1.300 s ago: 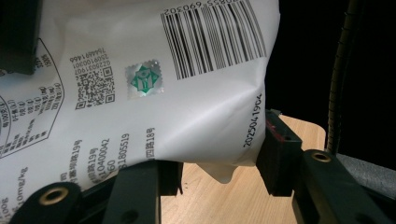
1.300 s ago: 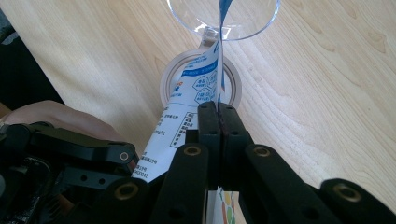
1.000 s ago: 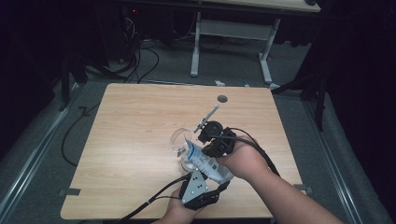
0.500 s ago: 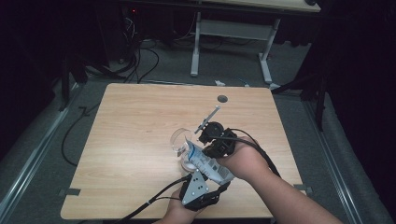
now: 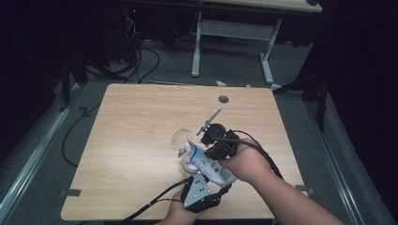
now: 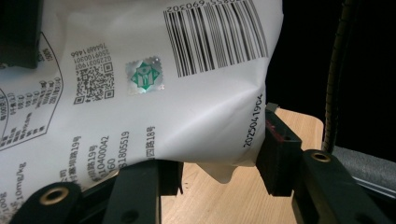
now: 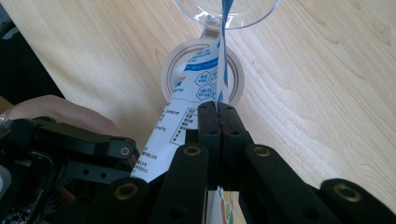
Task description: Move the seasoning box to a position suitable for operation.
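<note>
The right gripper [image 7: 218,109] is pinching the thin upper edge of a white printed pouch [image 7: 196,88], its two black jaws pressed flat together on the film with no gap showing between them; in the high view this right gripper [image 5: 217,149] is sitting just right of the pouch [image 5: 209,165], carried by the right hand [image 5: 244,161]. The left gripper [image 6: 219,161] is clamping the lower, fuller part of the pouch [image 6: 154,93], its jaws standing well apart with the bag's body squeezed between them, the right-hand pad denting the film beside a printed date; the pouch's bottom corner is hanging just above the wood; in the high view the left gripper [image 5: 202,191] is lying near the table's front edge, its grey plate facing up. The pouch is slanting up from the left gripper toward a clear glass [image 5: 180,140], its top end reaching the glass's rim; in the right gripper view the pouch's tip is leaning against the glass [image 7: 229,11], and a pale ring [image 7: 203,70] is lying on the wood behind the pouch. All of this is resting over the front right part of the wooden table [image 5: 136,122]; a cable [image 5: 155,204] is trailing from the left gripper off the front edge.
</note>
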Available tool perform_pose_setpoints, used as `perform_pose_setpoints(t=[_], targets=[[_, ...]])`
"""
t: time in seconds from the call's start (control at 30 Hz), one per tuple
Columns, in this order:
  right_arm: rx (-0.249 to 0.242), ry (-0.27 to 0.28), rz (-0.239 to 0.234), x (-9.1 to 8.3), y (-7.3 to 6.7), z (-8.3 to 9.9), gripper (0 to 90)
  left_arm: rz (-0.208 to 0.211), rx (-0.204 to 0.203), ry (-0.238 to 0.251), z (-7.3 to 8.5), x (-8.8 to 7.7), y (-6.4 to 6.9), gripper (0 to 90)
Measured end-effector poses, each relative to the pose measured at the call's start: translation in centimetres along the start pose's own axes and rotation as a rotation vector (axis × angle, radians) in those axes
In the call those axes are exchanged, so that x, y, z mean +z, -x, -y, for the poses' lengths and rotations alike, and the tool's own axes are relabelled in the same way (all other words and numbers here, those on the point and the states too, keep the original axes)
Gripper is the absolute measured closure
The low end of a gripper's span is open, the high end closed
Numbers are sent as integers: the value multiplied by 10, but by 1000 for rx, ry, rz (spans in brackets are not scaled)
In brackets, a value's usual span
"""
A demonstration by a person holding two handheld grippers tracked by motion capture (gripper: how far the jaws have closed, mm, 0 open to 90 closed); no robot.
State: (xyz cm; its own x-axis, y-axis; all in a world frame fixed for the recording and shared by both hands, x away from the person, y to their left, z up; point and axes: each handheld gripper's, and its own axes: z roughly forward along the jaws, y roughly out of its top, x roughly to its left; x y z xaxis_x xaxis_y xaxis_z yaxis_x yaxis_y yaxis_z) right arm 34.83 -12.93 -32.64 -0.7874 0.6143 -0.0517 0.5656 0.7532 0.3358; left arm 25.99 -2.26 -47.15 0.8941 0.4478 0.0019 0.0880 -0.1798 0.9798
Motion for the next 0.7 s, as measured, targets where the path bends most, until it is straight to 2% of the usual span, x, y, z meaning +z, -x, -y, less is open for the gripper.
perform_pose_setpoints(t=[0.7], targets=[[9, -14, -15, 3, -1, 8, 900, 6, 15, -36, 17, -1, -1, 575]])
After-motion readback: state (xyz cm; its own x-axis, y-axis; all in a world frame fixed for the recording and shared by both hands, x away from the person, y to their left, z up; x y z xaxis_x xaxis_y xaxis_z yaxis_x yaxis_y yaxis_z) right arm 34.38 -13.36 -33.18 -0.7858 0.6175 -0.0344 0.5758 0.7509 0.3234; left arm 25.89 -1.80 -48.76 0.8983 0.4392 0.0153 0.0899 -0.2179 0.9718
